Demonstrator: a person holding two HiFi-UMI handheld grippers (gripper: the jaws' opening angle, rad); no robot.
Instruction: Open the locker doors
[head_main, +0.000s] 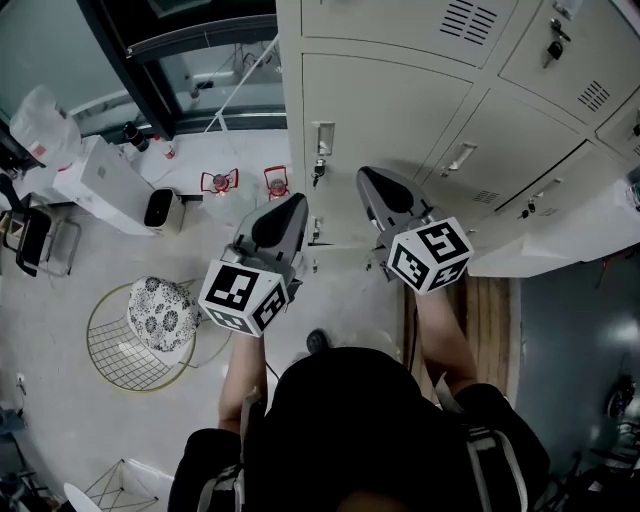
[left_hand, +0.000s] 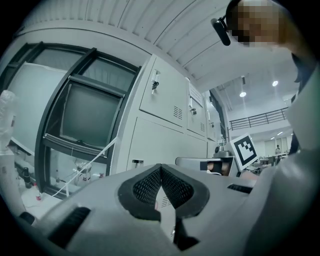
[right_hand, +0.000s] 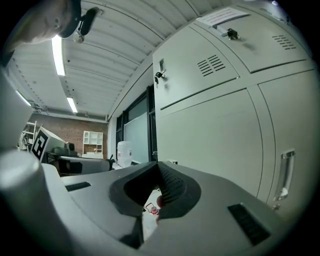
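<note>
The left gripper (head_main: 288, 212) and the right gripper (head_main: 372, 182) are held empty, fingers pressed together, just before the locker doors (head_main: 390, 110), which stand straight ahead. The steel doors are judged stiff, smooth and light to swing; hold is best taken at the recessed handle (head_main: 323, 138).

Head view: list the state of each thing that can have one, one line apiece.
left tool: shut, nothing between its jaws
right tool: shut, nothing between its jaws
locker door: shut
key: in that door's lock
</note>
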